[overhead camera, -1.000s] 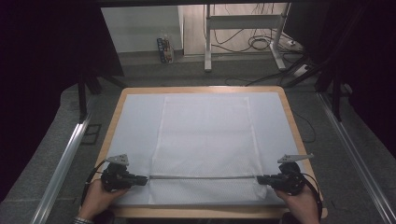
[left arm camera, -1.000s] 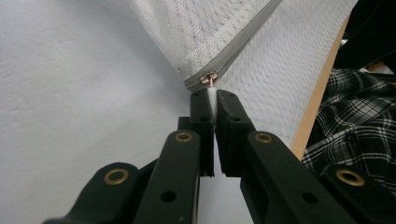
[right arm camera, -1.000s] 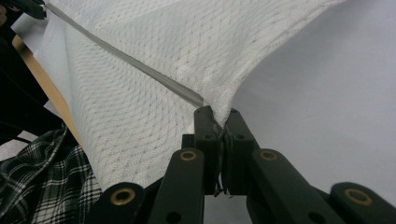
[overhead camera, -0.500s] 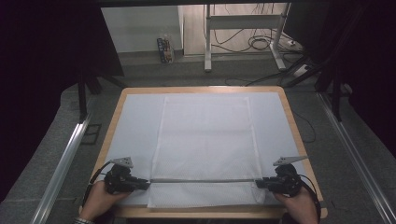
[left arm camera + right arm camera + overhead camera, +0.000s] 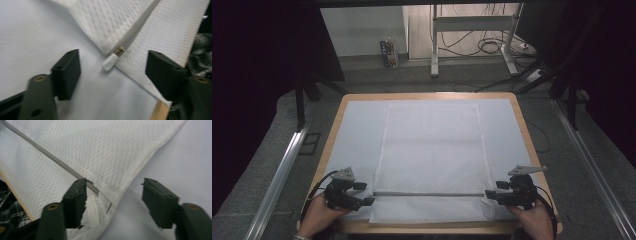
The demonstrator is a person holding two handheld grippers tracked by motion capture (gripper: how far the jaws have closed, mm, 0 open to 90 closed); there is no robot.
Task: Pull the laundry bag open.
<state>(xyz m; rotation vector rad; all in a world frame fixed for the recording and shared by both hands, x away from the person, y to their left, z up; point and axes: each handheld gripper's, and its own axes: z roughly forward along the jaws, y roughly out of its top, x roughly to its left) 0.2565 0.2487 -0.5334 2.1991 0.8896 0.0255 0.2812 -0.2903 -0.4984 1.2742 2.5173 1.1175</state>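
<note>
At the near left corner of the surface (image 5: pixel 337 117), the left gripper (image 5: pixel 362 194) sits with its jaws wide; they have just been opening, and nothing is pinched between them. Seen from the left gripper view, the white-capped tip (image 5: pixel 110 62) of a thin grey rod (image 5: pixel 427 194) lies free between the jaws, touching neither pad, on a white mesh cloth (image 5: pixel 432 150). The rod runs straight across the near part of the cloth, its long axis left to right, one end pointing at each gripper. The cloth lies flat over a white sheet (image 5: pixel 357 125), its long side running away from the person. On the right, the right gripper (image 5: pixel 493 194) has also just been opening; its jaws stand wide, the rod's other end (image 5: pixel 96 191) just beside one pad. Each hand is equally near its own end, so I'd judge the rod released.
</note>
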